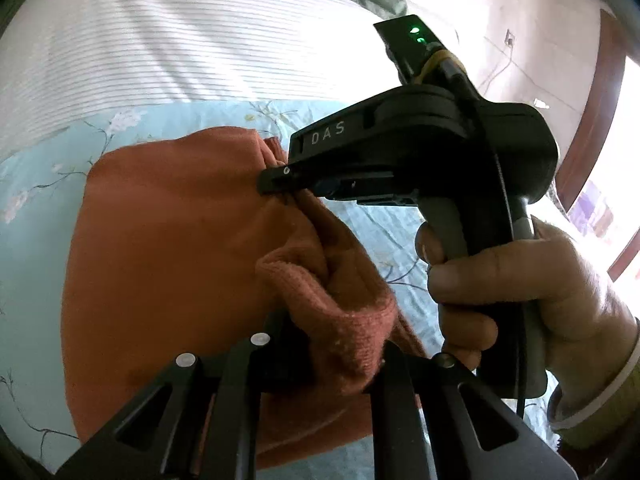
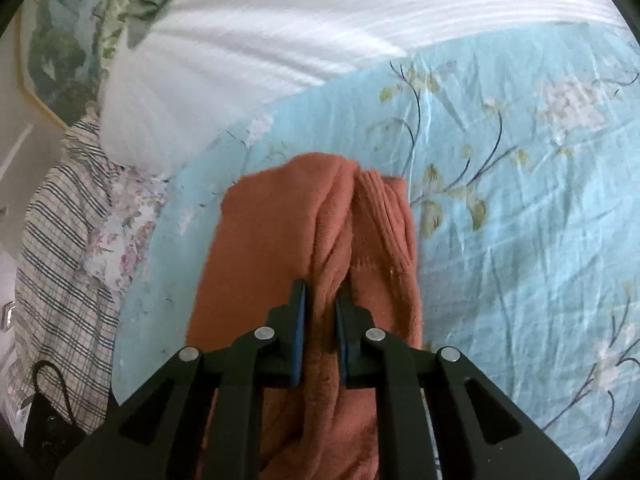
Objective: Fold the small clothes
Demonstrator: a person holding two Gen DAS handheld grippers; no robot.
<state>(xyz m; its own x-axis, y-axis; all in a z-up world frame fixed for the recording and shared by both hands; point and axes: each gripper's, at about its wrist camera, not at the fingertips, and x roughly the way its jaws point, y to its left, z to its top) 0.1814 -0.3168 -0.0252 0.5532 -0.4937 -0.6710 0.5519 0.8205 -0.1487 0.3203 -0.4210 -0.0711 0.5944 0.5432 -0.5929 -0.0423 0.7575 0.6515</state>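
The right gripper is clamped on a bunched ridge of the orange knit garment, and the left gripper is likewise closed on a thick fold of it. Beneath and ahead of both, the floral blue bedsheet carries the garment, with a white striped pillow beyond. Two separate grips probably let an edge be lifted over for a fold. The left fingertips are buried in cloth, and the garment's near edge is cut off.

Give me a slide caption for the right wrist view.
Right hand-held gripper pinching a bunched orange knit garment over a floral bedsheet.
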